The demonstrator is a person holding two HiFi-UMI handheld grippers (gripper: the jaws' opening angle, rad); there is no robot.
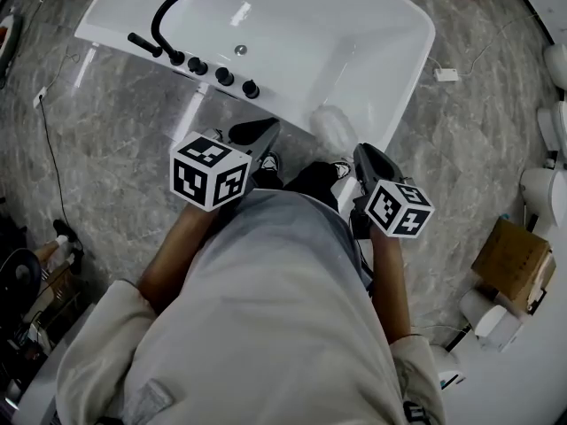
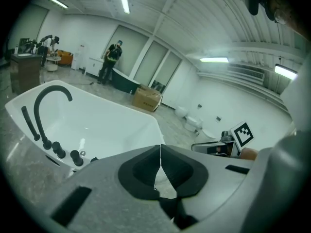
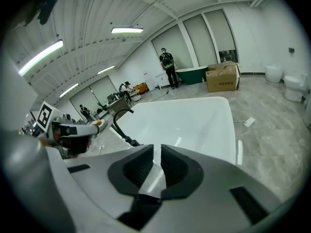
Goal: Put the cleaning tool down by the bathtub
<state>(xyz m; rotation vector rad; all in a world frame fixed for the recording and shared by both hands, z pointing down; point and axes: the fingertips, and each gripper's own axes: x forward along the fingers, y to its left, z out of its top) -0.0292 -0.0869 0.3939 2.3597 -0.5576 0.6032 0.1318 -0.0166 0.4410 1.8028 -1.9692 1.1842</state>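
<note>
A white bathtub [image 1: 416,25] with a black arched faucet [image 1: 173,11] and black knobs [image 1: 223,75] fills the top of the head view. A pale, fuzzy cleaning tool [image 1: 331,127] rests at the tub's near rim, free of both grippers. My left gripper [image 1: 255,133] is held close to my body, just short of the rim; in the left gripper view its jaws [image 2: 160,147] meet with nothing between them. My right gripper [image 1: 372,158] sits just right of the tool and nearer to me; in the right gripper view it [image 3: 157,150] shows a narrow empty gap.
Grey marble floor surrounds the tub. A cardboard box [image 1: 514,259] and white toilets [image 1: 556,65] stand at the right, a small white block [image 1: 446,74] lies beyond the tub, and a black cable [image 1: 53,149] runs at the left. A person [image 2: 112,57] stands far off.
</note>
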